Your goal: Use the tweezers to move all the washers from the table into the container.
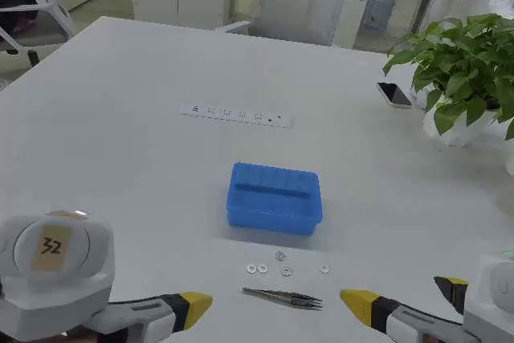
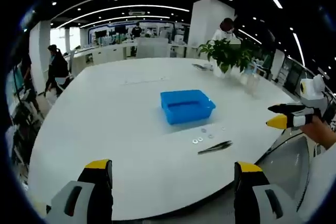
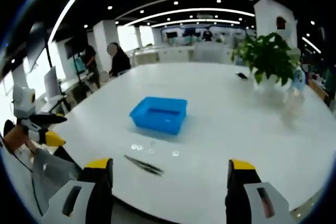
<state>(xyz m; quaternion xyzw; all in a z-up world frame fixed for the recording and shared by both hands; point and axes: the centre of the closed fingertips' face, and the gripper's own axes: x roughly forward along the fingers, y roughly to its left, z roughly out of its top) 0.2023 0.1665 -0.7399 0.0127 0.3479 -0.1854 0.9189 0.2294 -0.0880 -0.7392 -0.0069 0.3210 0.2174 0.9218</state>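
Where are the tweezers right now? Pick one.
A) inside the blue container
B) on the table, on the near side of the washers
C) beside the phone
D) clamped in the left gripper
B: the tweezers lie flat on the table, just nearer the person than the washers and the blue container, with nothing gripping them.

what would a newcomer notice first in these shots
The bright blue container in the middle of the white table stands out first. On its near side lie a few small washers and the tweezers, untouched. The left gripper and right gripper hang open, yellow-tipped, at the near edge.
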